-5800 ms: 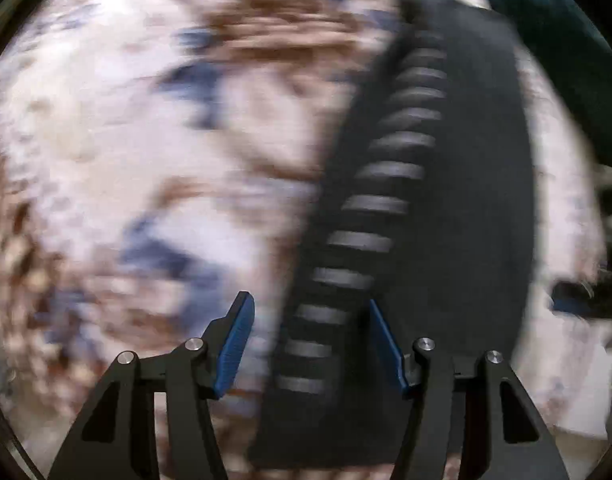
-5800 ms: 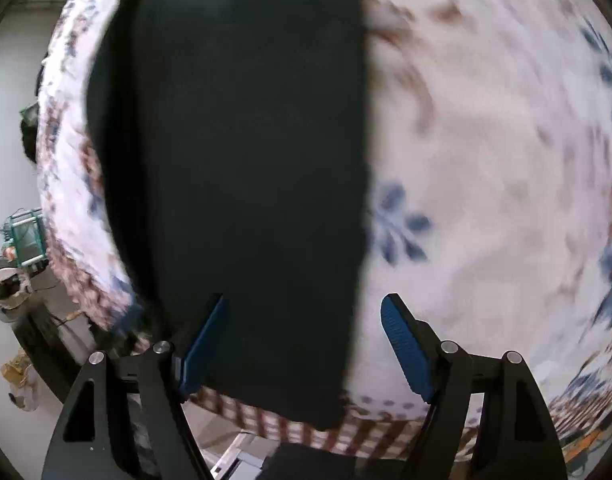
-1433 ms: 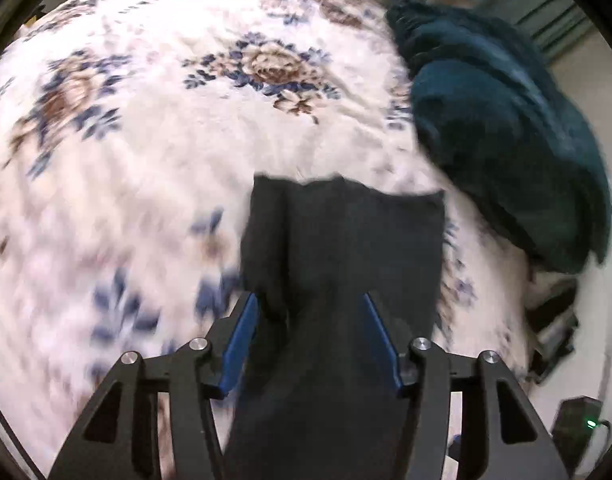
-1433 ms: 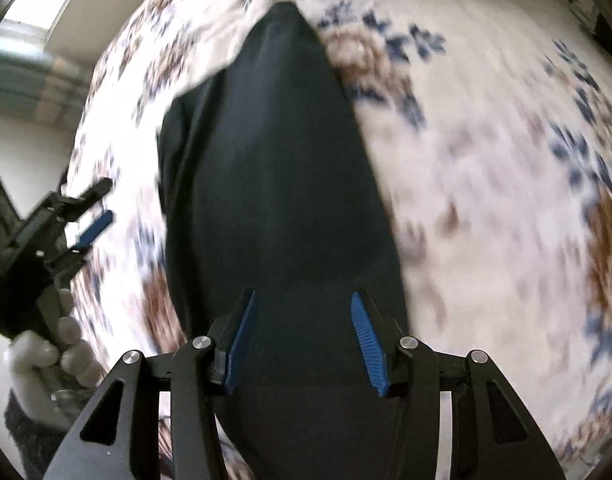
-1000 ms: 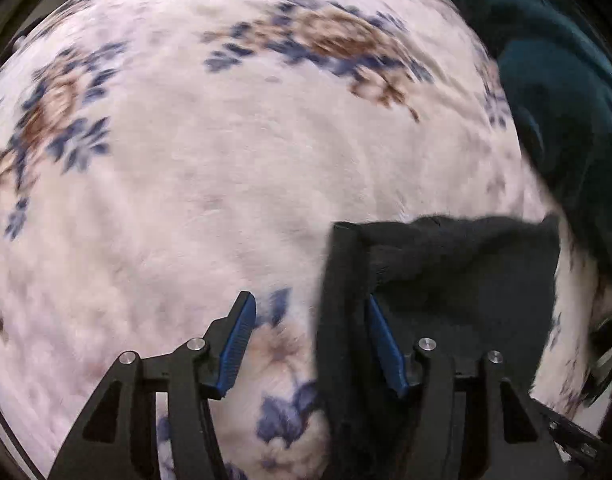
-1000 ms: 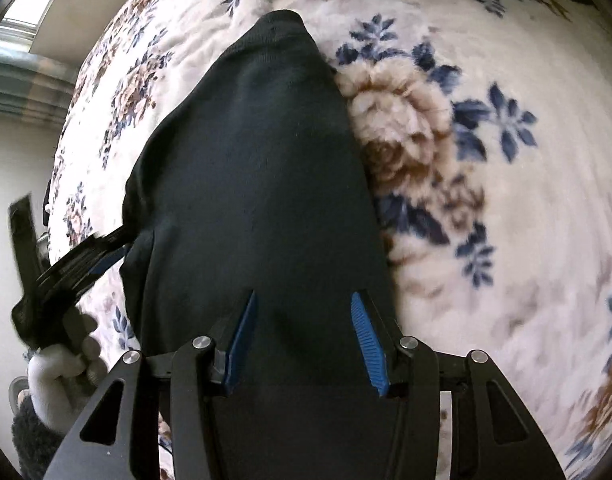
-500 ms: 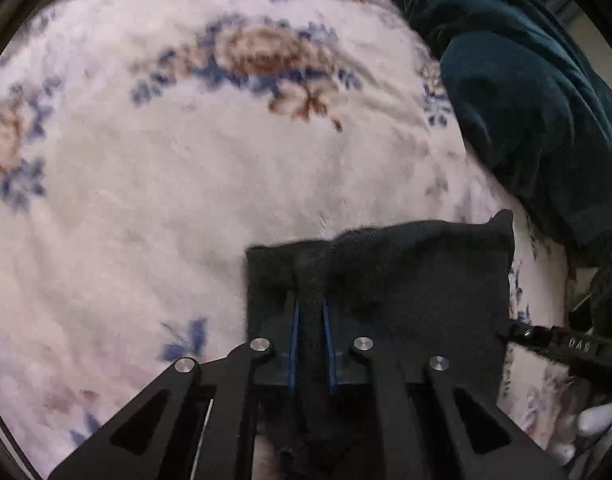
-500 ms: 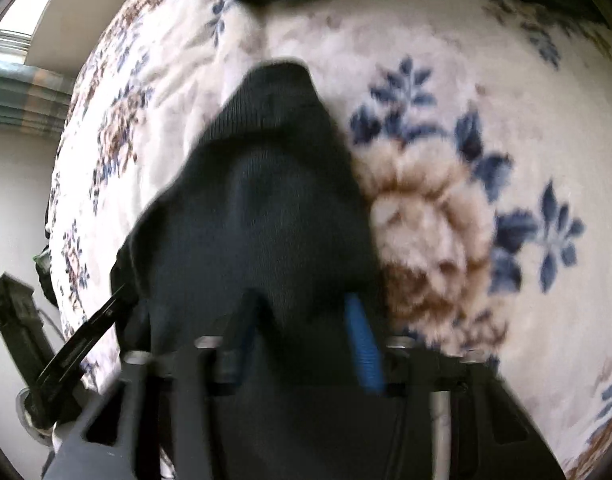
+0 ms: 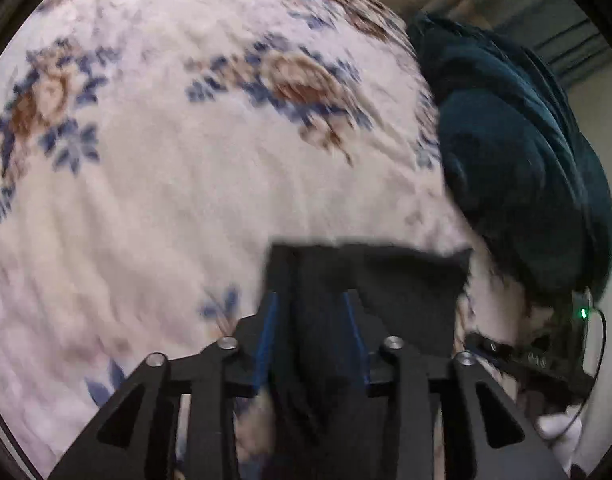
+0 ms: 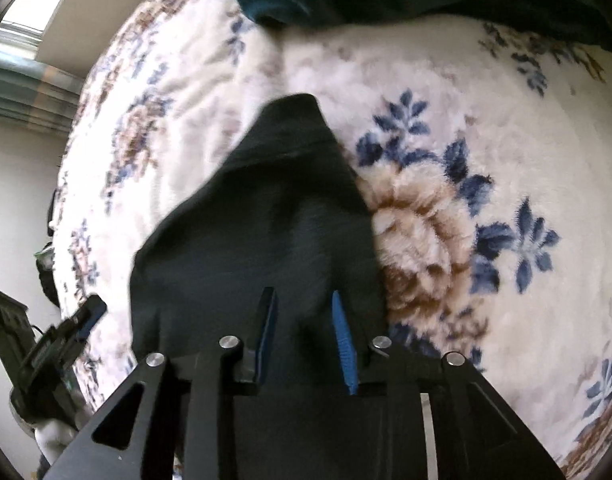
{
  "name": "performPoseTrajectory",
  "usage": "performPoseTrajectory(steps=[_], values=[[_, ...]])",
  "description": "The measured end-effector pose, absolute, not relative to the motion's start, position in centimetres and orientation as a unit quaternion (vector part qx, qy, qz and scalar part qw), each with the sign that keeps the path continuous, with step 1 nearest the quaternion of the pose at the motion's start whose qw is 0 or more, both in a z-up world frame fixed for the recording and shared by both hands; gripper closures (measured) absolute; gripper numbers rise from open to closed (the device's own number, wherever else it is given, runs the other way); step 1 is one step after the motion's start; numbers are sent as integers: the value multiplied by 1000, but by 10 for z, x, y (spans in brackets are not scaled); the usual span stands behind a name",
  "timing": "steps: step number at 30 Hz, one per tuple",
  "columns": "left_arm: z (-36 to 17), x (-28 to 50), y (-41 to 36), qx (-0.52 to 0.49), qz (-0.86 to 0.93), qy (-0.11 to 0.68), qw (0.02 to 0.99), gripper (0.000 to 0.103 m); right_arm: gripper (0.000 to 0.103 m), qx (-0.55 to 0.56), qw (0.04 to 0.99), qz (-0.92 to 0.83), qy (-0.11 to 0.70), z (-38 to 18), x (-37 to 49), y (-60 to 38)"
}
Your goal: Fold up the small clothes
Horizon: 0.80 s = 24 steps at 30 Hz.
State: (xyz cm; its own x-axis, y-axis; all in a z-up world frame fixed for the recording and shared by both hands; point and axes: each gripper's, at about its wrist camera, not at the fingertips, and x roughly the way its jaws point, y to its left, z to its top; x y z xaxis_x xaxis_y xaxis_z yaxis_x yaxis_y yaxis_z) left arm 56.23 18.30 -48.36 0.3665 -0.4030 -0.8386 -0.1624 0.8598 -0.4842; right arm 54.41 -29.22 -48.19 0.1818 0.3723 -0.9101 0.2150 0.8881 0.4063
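Lying between opening jaws (both grippers): black garment (image 9: 406, 280).

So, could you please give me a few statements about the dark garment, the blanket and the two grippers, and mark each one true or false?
1. The black garment lies on a floral blanket. True.
2. The floral blanket has green stripes and no flowers. False: it is cream with blue and brown flowers.
3. Fabric of the black garment sits between the fingers of the left gripper. True; its jaws are opening.
4. The right gripper hangs over bare blanket, away from the garment. False: it is over the garment, with dark fabric between its opening jaws.
5. A dark teal blanket is bunched at the edge of the floral one. True.
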Motion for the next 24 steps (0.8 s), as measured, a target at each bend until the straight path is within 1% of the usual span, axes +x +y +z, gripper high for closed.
performPoseTrajectory(steps=[3,5,6,7,9,12,14,19,20,21,22,23,24], values=[[-503,560,156,-230,-95,596,764,68,72,218,735,61,639,-475,535,-283],[-524,562,137,-194,-93,621,754,68,72,211,733,61,644,-477,531,-278],[-527,560,132,-178,-85,617,762,73,72,207,730,60,648,-480,529,-276],[-525,558,132,-176,-84,604,773,88,72,202,728,56,653,-483,527,-274],[-518,554,138,-174,-75,589,786,94,72,197,727,55,655,-487,522,-273],[-521,553,158,-179,-50,586,789,94,72,183,728,54,658,-491,518,-270],[-528,556,168,-189,-38,591,784,90,72,175,727,54,661,-494,516,-269],[-522,556,164,-196,-49,588,783,90,71,181,721,54,666,-493,514,-275],[-523,557,164,-204,-55,588,780,90,68,184,721,53,666,-492,513,-278],[-528,557,167,-214,-57,594,773,84,54,190,721,53,664,-491,512,-283],[-533,557,169,-224,-58,601,765,84,39,194,721,52,663,-491,511,-287],[-537,557,171,-235,-62,603,760,84,36,199,718,50,665,-493,509,-291],[-537,556,172,-241,-63,600,760,84,36,203,714,49,669,-497,508,-294]])
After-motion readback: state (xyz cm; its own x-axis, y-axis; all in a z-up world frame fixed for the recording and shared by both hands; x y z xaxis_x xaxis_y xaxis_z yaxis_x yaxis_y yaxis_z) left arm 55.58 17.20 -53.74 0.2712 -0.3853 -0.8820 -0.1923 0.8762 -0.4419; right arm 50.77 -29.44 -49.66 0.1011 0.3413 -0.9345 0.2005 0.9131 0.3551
